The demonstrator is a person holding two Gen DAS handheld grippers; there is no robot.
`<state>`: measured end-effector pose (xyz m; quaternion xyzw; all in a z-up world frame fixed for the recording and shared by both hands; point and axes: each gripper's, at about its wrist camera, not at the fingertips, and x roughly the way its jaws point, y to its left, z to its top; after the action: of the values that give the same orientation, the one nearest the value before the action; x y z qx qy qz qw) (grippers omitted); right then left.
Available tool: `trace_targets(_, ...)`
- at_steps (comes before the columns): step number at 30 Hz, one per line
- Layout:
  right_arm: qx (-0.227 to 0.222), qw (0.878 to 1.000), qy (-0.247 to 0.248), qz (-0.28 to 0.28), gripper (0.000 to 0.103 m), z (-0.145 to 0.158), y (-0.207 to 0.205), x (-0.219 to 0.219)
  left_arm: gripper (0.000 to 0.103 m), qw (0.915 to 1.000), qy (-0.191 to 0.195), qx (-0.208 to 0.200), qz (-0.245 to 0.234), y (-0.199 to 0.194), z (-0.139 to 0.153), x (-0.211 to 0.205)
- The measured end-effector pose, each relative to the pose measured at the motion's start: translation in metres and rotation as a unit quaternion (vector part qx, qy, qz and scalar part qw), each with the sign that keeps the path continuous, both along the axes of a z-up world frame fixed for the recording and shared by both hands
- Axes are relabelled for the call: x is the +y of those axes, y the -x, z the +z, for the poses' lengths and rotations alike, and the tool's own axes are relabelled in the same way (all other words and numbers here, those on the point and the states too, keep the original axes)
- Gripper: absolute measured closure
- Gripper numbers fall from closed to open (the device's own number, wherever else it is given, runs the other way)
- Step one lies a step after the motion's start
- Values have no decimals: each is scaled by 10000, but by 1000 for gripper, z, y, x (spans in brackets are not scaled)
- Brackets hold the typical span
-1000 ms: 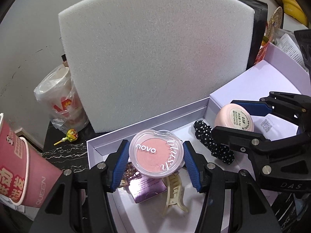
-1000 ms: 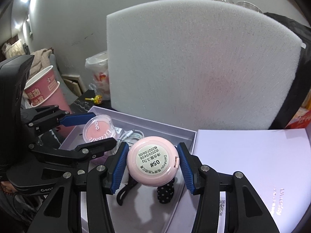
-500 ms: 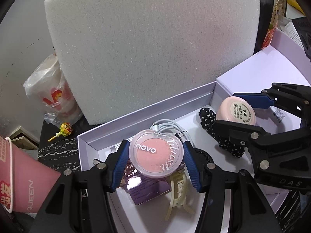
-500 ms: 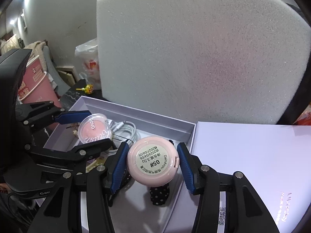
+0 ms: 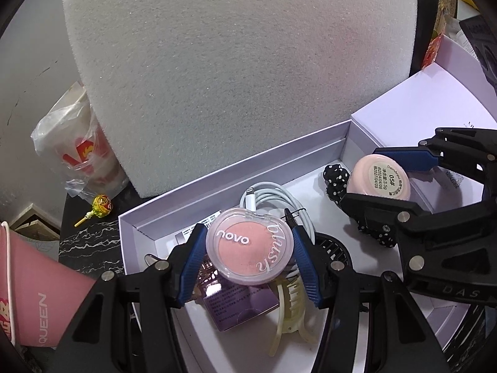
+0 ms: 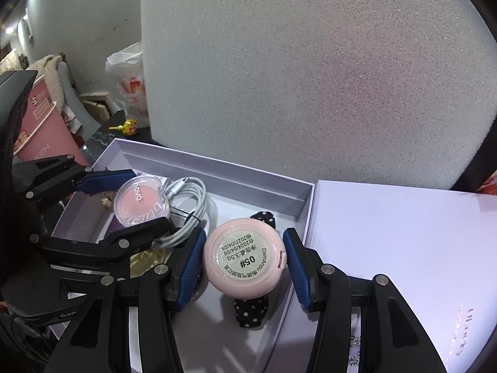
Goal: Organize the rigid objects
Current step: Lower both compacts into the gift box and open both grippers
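My left gripper point(image 5: 250, 250) clamps its blue fingers point(image 5: 192, 264) on a clear-lidded "novo" blush compact point(image 5: 250, 248), pink pan showing, above the open lavender box point(image 5: 236, 168). My right gripper point(image 6: 243, 259) grips a round pale-pink compact point(image 6: 243, 258), its "05#" label facing up, over a polka-dot scrunchie point(image 6: 250, 310). Grey foam slab point(image 6: 310, 77) stands behind; lollipop point(image 5: 101, 206) lies on the dark marbled desk point(image 5: 90, 245).

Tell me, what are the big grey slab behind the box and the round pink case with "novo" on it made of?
The grey slab looks like open-cell foam: matte, with a fine, speckled, porous grain. The novo case, held in the left gripper, looks like clear glossy plastic: its rim is see-through and catches the light, with matte pink powder showing under the lid.
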<state>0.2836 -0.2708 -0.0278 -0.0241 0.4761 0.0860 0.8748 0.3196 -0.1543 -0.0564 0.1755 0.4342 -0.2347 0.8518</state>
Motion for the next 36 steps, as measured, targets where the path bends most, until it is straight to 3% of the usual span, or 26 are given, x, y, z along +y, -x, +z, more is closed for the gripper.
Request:
trace_targets(6, 19, 10000, 54, 26, 51, 0, 1, 2, 48, 10000, 7, -61, -12, 7, 2, 1)
trace_targets(13, -99, 9999, 90, 54, 40, 6, 3, 7, 48, 9999, -136, -60, 17, 16, 8, -1)
trace_targets(17, -166, 9998, 77, 11, 40, 14, 9, 5, 47, 9998, -98, -184, 48, 23, 18, 0)
trace_targets(25, -259, 9996, 84, -75, 39, 28, 25, -6, 39, 9994, -102, -319, 105, 39, 36, 4)
trace_targets(27, -289, 9995, 102, -101, 39, 32, 27, -6, 25, 9992, -85, -376, 94, 44, 40, 5)
trace_targets(28, -303, 9994, 109, -113, 39, 34, 30, -7, 24, 9991, -79, -412, 95, 47, 43, 5)
trace_targets(36, -472, 9985, 153, -224, 34, 55, 47, -10, 23, 9985, 20, -509, 175, 52, 57, 8)
